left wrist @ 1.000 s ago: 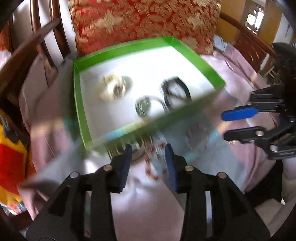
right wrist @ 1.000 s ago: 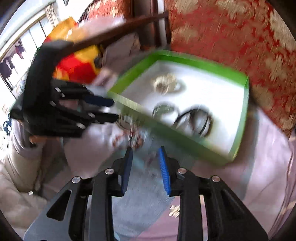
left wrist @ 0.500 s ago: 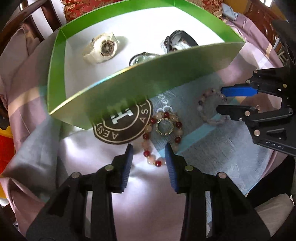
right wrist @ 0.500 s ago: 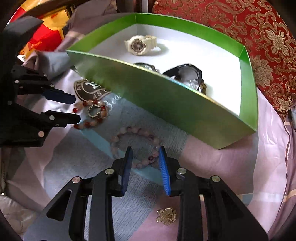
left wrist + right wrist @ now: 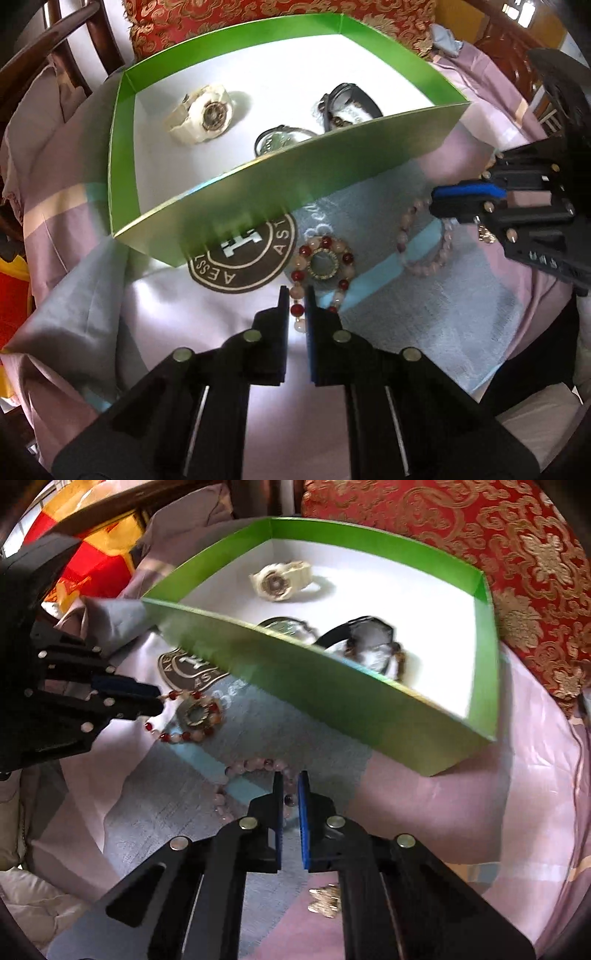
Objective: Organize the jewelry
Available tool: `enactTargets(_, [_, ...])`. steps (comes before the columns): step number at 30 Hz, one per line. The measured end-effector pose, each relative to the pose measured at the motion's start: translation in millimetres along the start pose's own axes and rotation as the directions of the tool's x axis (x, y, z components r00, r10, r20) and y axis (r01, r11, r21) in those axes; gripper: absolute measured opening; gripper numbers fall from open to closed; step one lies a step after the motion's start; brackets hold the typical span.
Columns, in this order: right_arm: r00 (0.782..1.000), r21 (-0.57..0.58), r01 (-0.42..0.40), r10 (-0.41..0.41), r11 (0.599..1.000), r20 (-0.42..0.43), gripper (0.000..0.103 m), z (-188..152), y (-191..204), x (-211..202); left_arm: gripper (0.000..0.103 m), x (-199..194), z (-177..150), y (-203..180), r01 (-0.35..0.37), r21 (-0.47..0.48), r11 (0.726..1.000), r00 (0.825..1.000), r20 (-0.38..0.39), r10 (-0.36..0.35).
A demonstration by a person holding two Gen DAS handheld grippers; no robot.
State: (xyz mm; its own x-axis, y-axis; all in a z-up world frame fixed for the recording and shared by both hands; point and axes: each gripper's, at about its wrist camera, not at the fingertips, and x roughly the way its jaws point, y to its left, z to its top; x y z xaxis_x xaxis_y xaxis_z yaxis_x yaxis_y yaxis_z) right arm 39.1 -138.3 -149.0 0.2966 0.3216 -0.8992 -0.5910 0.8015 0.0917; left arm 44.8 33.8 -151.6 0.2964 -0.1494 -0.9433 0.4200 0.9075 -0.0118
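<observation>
Left gripper (image 5: 296,295) clenched on the red bead bracelet (image 5: 322,263), right gripper (image 5: 289,781) pinching the pink bead bracelet (image 5: 255,766), both just before the green box (image 5: 280,192)

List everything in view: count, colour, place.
box: 1, green walls, white floor, on the cloth
watches: 3 in the box; cream, silver-faced, black
red-and-pale bead bracelet: 1, on the cloth, pinched by the left gripper
pink bead bracelet: 1, on the cloth, pinched by the right gripper
gold brooch: 1, on the cloth by the right gripper
cushion: 1, red and gold, behind the box
cloth: lilac and grey-blue
left gripper: black, closed
right gripper: black, blue pads, closed
</observation>
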Motion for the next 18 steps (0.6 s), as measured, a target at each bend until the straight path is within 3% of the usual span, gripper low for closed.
enactTargets(6, [0.997, 0.033, 0.055, -0.053, 0.998, -0.051, 0.007, -0.1, -18.1, 6.6, 0.008, 8.6, -11.5, -21.8, 0.022, 0.094, 0.995, 0.998, -0.059, -0.016])
enactTargets(9, [0.995, 0.033, 0.071, -0.068, 0.997, -0.079, 0.008, -2.7, -18.9, 13.5, 0.013, 8.3, -14.5, -37.4, 0.026, 0.153, 0.988, 0.998, -0.061, -0.017])
enactTargets(11, [0.995, 0.03, 0.067, -0.065, 0.997, -0.079, 0.009, -2.7, -18.6, 11.6, 0.02, 6.8, -12.1, -33.8, 0.018, 0.135, 0.991, 0.999, -0.049, -0.011])
enactTargets(14, [0.995, 0.043, 0.073, -0.07, 0.996, -0.07, 0.029, -2.8, -21.9, 7.7, 0.023, 6.2, -9.9, -18.3, 0.016, 0.07, 0.997, 0.999, -0.047, -0.013])
enactTargets(18, [0.996, 0.055, 0.07, -0.067, 0.996, -0.055, 0.03, -1.6, -24.5, 2.8, 0.028, 10.6, -8.6, -16.4, 0.009, 0.05, 0.999, 0.998, -0.055, -0.006])
